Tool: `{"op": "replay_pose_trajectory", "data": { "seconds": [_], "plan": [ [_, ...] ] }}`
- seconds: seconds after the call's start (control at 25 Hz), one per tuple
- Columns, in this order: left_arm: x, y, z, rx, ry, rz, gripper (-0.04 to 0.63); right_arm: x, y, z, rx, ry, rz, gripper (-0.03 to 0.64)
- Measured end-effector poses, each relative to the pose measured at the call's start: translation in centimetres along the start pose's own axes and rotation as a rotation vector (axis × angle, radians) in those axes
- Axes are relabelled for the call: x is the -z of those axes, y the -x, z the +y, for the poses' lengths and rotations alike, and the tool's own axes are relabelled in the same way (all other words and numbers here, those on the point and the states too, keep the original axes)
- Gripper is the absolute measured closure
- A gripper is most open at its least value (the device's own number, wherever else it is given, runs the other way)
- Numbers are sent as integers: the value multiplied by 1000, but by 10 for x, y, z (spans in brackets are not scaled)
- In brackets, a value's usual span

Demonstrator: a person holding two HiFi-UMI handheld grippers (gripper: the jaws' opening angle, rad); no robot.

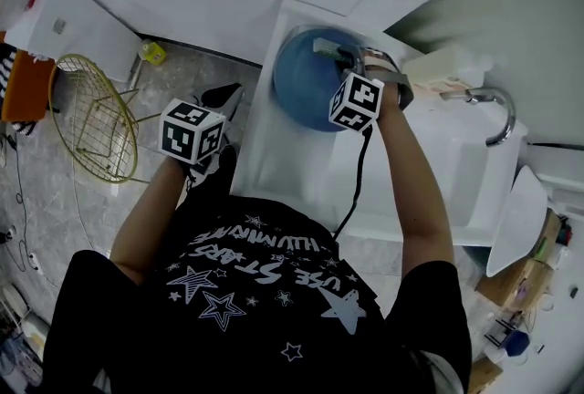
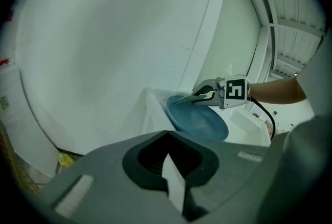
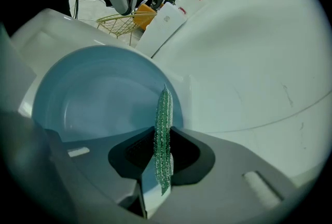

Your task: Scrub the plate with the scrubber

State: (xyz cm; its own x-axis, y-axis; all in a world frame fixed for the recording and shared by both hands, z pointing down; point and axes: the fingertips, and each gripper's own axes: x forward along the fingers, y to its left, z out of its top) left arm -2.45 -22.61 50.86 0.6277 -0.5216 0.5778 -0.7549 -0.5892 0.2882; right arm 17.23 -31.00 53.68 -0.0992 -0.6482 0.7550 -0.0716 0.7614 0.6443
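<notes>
Pinching the thin glittery green scrubber [image 3: 164, 119], my right gripper [image 3: 160, 171] hovers over the smooth blue plate [image 3: 93, 98] — left gripper [image 2: 170, 171] clenched empty, aside.

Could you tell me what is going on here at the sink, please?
A person stands at a white sink counter with a gripper in each hand. The right gripper is shut on a green scrubber, held at the rim of the blue plate on the counter. The left gripper is shut and empty, off to the side, away from the plate.
</notes>
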Motion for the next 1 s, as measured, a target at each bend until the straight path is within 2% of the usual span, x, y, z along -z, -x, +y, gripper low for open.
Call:
{"op": "replay_pose_trajectory", "data": {
  "seconds": [0.56,1.0],
  "plan": [
    [-1,9,-20,15,-48,-24,595,23,27,38,-108,-133,128,509],
    [9,26,-38,25,-86,-32,594,10,57,76,-175,-209,148,509]
  ]
}}
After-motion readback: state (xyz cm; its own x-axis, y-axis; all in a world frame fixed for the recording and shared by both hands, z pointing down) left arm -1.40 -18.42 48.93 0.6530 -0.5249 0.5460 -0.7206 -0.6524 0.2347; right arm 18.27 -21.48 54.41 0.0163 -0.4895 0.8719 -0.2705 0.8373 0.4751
